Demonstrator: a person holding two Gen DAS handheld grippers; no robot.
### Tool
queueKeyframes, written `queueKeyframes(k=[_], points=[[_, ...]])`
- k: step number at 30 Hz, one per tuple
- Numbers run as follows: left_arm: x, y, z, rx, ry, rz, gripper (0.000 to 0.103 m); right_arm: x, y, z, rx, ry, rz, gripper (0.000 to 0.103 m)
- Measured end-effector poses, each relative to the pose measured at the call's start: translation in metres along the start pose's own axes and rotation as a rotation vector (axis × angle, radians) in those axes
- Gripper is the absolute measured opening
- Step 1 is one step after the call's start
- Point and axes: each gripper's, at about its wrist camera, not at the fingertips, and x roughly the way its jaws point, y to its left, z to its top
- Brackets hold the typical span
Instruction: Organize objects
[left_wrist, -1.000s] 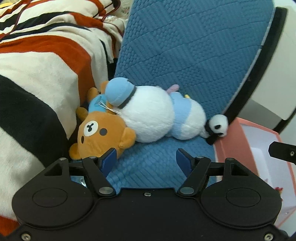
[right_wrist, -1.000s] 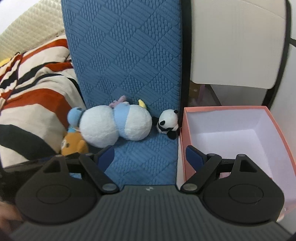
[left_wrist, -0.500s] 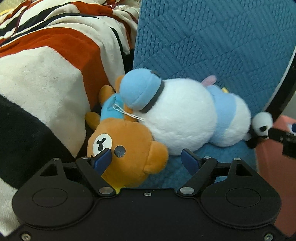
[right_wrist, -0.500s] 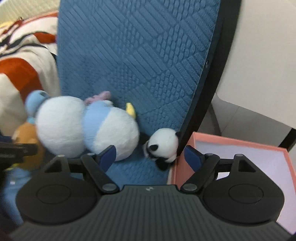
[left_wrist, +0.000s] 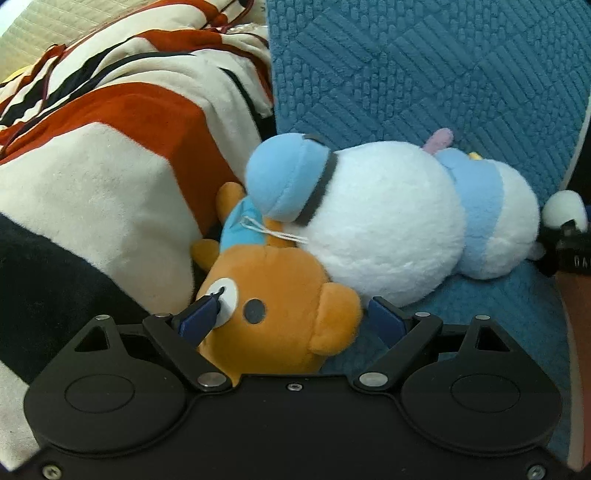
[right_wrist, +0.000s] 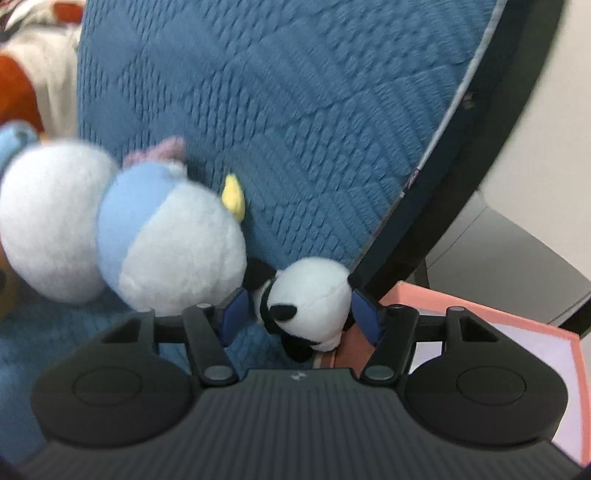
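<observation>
Orange bear (left_wrist: 269, 306) lies on the blue cushion (left_wrist: 443, 74) between the spread left tongs (left_wrist: 291, 317); the panda (right_wrist: 306, 299) sits likewise inside the spread right tongs (right_wrist: 301, 314), beside the pink box (right_wrist: 517, 332).

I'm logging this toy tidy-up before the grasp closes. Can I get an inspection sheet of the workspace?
Surface: blue quilted cushion, the toys lie on it.
Job's things: brown bear plush, white and blue plush lying partly over it, small panda plush, pink box open beside the cushion.
Clutter: striped blanket bunched against the bear.
Grippers: left gripper open, fingers either side of the bear's head; right gripper open around the panda.
Cables: thin red cord on the blanket.
Surroundings: pale wall, blurred.
</observation>
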Motion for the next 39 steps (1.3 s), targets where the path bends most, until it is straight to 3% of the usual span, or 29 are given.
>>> queueKeyframes(k=[7,8,14,16,28,39], points=[[0.019,0.013,-0.004,-0.021,0.030,0.003,0.086,0.006,0.002,-0.003,-0.029,0.070,-0.012,0.061],[0.020,0.013,-0.005,-0.021,0.025,-0.004,0.084,0.006,0.001,-0.003,-0.022,0.072,-0.020,0.055],[0.013,0.017,-0.012,-0.047,-0.005,-0.022,0.061,0.000,-0.011,0.001,0.038,0.097,-0.020,0.047],[0.008,0.020,-0.014,-0.063,-0.005,-0.035,0.058,-0.007,-0.013,-0.001,0.053,0.106,-0.023,0.047],[-0.040,0.039,-0.044,-0.243,0.041,-0.185,0.058,-0.071,0.002,-0.035,0.108,0.098,-0.016,0.045],[-0.068,0.042,-0.069,-0.256,0.084,-0.227,0.059,-0.114,0.047,-0.082,0.183,0.039,0.031,0.043]])
